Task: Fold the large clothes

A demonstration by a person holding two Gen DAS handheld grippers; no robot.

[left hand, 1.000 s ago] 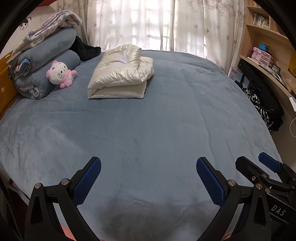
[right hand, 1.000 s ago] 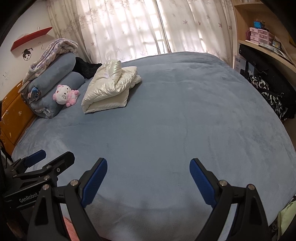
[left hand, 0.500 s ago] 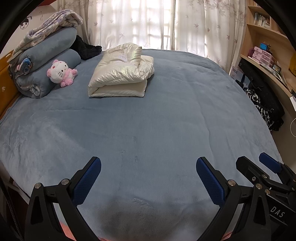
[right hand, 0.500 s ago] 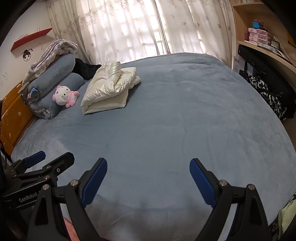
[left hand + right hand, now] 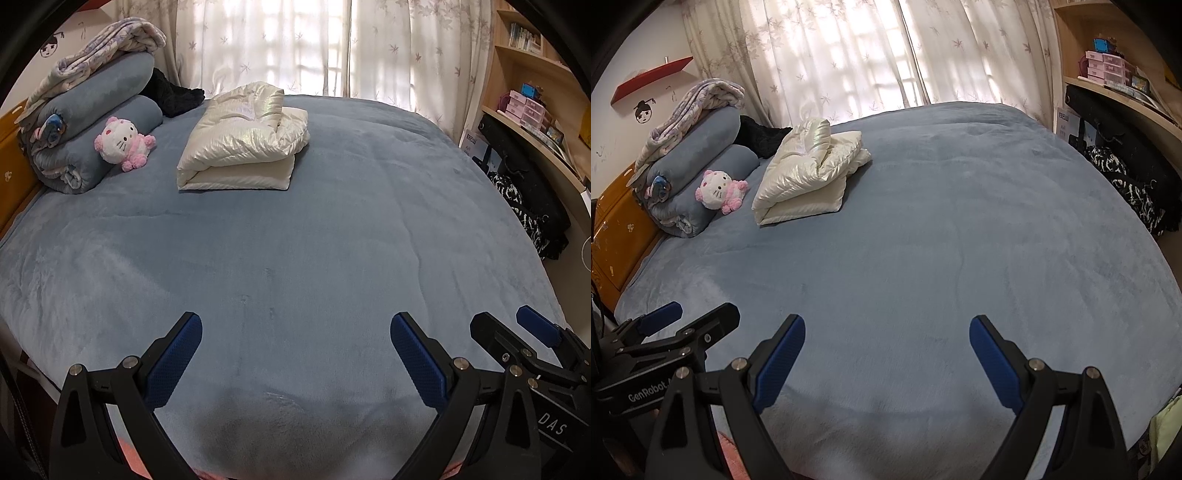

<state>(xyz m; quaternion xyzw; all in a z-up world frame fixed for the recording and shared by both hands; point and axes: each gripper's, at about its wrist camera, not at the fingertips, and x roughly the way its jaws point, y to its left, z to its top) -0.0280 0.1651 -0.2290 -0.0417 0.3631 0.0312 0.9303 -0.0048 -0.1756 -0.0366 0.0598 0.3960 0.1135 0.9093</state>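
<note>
Cream puffy jacket point(image 5: 240, 142) is lying folded on the blue bed point(image 5: 295, 240), just beside the pink plush cat point(image 5: 123, 142), its long side running across toward the curtains. Both the left tool point(image 5: 295, 349) and the right tool point(image 5: 886, 350) are hovering released, gripping nothing.

**Two wrist views from the foot of the bed**

Both fisheye cameras tilt down over the bed point(image 5: 295, 229) toward the curtains point(image 5: 288, 48) at the top of the frame. Both show the folded jacket point(image 5: 240, 144) in the upper left, and each catches the other gripper at its lower edge.
</note>
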